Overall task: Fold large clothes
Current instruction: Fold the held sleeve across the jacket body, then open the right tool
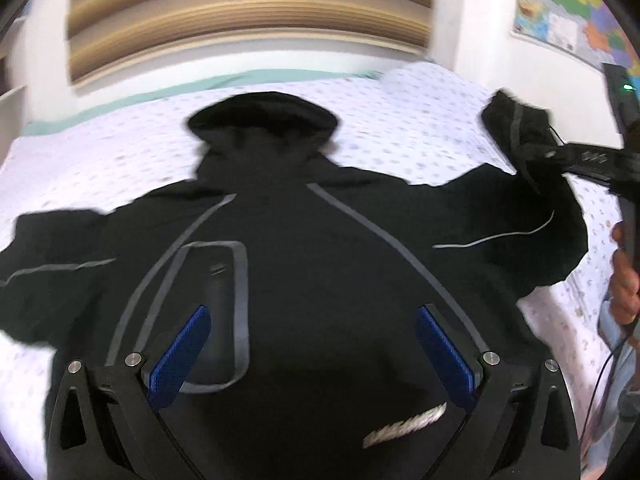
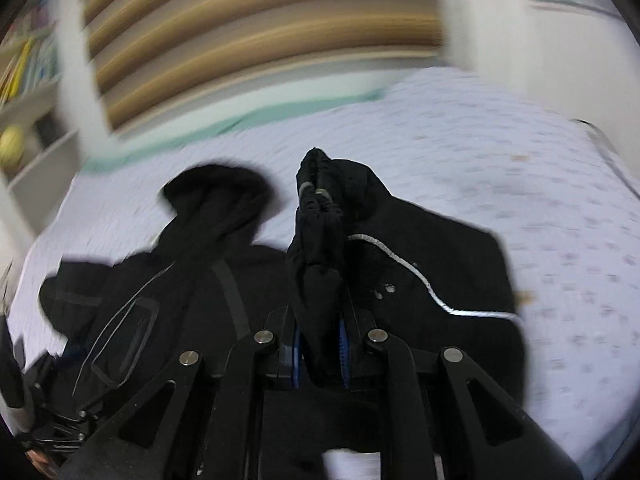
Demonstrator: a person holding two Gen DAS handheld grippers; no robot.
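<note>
- The black jacket [image 1: 320, 248] lies spread on the bed [image 1: 420, 120], which wears a pale spotted sheet; the hood [image 1: 264, 116] points toward the striped headboard [image 1: 248, 12] and the body fills the middle of the left wrist view.
- The right gripper [image 2: 320, 344] has its blue pads clamped tight on the cuff [image 2: 318, 216] of one sleeve, and the bunched black fabric stands up between the fingers.
- From the left wrist view that same sleeve is lifted off the sheet at the right edge of the frame, with the person's hand [image 1: 624, 280] on the tool just behind it.
- The left gripper [image 1: 320, 352] hovers over the jacket's lower body with its jaws spread wide, nothing between the blue pads [image 1: 180, 356], gripping nothing.
- The other sleeve [image 1: 52, 248] lies flat, stretched out toward the left of that view.
- My read: this is the first fold, the sleeve being brought in across the jacket's chest.
- Next, I judge, the held cuff needs carrying over the body and laying flat, pads let go only once the fabric rests on the jacket.
- The free gripper could pin the body so it doesn't drag, then take the flat sleeve.
- Both views are blurred, so finer creases cannot be told.
</note>
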